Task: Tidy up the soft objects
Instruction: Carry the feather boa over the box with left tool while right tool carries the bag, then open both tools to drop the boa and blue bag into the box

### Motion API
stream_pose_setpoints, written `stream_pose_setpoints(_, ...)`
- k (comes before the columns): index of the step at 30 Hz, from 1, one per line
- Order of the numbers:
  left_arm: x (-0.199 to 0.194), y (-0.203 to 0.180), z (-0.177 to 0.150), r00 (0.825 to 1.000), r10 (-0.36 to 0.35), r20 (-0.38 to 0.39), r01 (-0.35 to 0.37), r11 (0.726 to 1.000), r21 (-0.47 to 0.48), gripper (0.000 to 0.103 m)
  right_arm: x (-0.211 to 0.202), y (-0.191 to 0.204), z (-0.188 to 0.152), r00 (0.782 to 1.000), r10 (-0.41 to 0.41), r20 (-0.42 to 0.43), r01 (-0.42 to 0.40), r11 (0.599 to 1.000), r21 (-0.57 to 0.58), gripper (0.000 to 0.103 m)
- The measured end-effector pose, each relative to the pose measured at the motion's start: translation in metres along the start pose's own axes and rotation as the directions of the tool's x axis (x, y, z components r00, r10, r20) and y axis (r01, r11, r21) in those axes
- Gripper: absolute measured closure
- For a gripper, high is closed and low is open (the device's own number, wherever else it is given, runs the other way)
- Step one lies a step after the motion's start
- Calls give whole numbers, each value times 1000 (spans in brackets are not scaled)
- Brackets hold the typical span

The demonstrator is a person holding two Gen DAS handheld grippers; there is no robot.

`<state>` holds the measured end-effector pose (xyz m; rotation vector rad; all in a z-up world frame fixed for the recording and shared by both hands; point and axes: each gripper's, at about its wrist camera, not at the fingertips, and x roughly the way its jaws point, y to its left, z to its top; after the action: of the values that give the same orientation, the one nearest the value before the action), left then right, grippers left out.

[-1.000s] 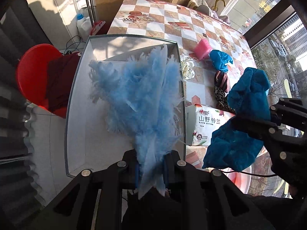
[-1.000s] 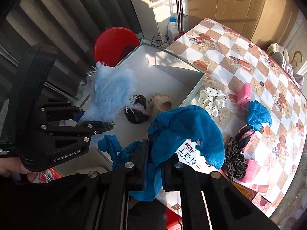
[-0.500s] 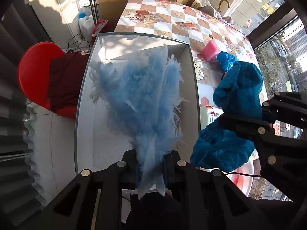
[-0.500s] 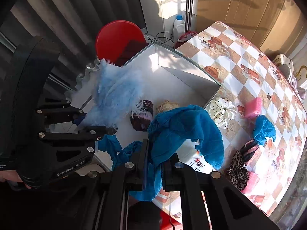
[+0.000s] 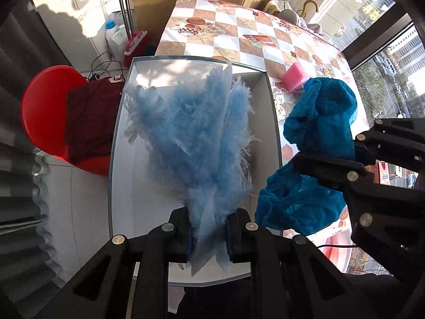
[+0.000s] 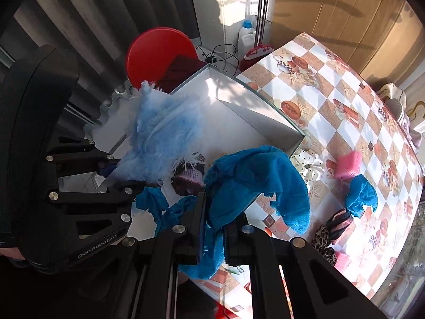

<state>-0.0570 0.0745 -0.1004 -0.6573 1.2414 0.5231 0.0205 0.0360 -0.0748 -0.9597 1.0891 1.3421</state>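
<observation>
Left tongs [image 5: 208, 235] gripping feather tuft [image 5: 196, 133], right tongs [image 6: 213, 235] gripping blue cloth [image 6: 255, 183]; both now shifted over white box [image 5: 124, 159], drop-off pending.

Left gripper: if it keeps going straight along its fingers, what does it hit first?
Probably the white floor of the open box. The left gripper, shut on the light blue feathery piece, points down into it; depth is unclear.

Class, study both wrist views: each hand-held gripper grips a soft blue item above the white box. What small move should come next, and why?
Probably lower the left hand-held gripper a little and release. It is shut on the light blue feathery piece, which hangs over the white box, where other soft items already lie. The right hand-held gripper, clamping the teal cloth, can follow.
</observation>
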Motion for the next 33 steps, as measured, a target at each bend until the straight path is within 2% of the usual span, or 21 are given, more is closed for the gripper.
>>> stream_pose_setpoints(8,3,8,10,1000,0,3,0,1000,-12,82,6,-8,16,1000,-11,-4,11,1000,-5,91)
stream_pose_setpoints(17,9,15,1,1000,-3,-22,2,999,-39,79,13,-9,38,1000,-6,-4,6,1000,6,91)
stream_pose_setpoints(20,8,21,-1,1000,6,-21,-8,998,-60,72,14,-9,43,1000,-4,-2,4,1000,4,91)
stream_pose_setpoints(23,6,26,-2,1000,11,-14,-12,997,-80,57,14,-9,44,1000,-4,-3,4,1000,5,89)
stream_pose_setpoints(24,5,27,-2,1000,9,-10,-10,996,-83,50,14,-9,44,1000,-8,-4,8,1000,11,78)
stream_pose_setpoints(25,4,27,-3,1000,8,-7,-8,996,-84,45,13,-10,43,1000,-16,1,16,1000,18,58)
stream_pose_setpoints(26,3,26,-3,1000,10,-3,-10,997,-81,44,11,-11,42,1000,-23,14,23,999,26,48)
stream_pose_setpoints(27,3,24,-3,1000,12,-1,-12,997,-76,41,8,-12,41,999,-30,30,29,999,33,43)
stream_pose_setpoints(33,4,16,-2,1000,22,-6,-22,998,-54,40,0,-15,33,999,-19,45,16,998,61,43)
